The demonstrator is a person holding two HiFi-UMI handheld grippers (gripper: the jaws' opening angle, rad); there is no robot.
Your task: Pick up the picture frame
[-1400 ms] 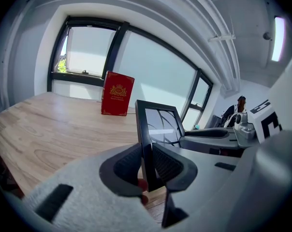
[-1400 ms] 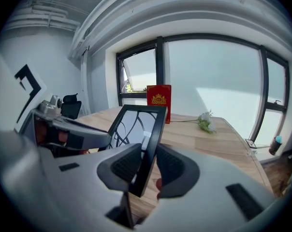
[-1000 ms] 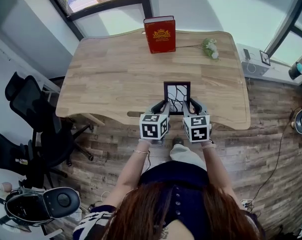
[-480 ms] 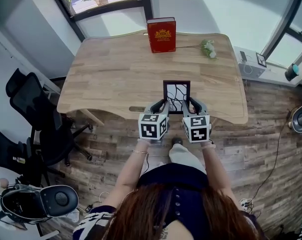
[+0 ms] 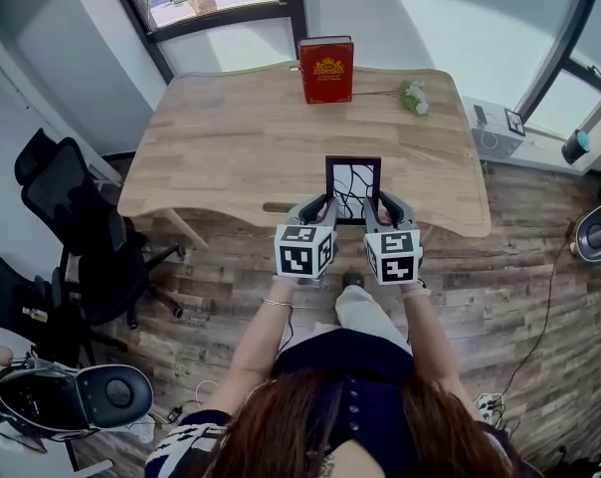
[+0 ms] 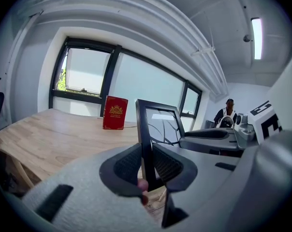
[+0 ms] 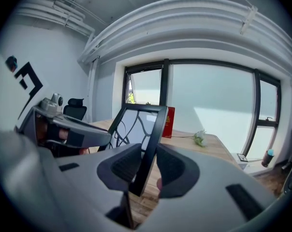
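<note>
The picture frame [image 5: 352, 187], black-edged with a branch drawing behind glass, hangs above the near edge of the wooden desk [image 5: 231, 137]. My left gripper [image 5: 321, 210] is shut on the frame's left bar [image 6: 146, 144], its ribbed pads pressing both faces. My right gripper [image 5: 383, 208] is shut on the right bar [image 7: 148, 153] in the same way. In both gripper views the picture frame stands upright between the jaws, clear of the wood.
A red book [image 5: 326, 68] stands upright at the desk's far edge, with a white flower sprig [image 5: 414, 96] to its right. Black office chairs [image 5: 72, 227] sit left of the desk. A person [image 6: 225, 114] stands far off in the left gripper view.
Both grippers have risen together with the picture frame, carrying it slightly farther over the desk. The grips look the same.
</note>
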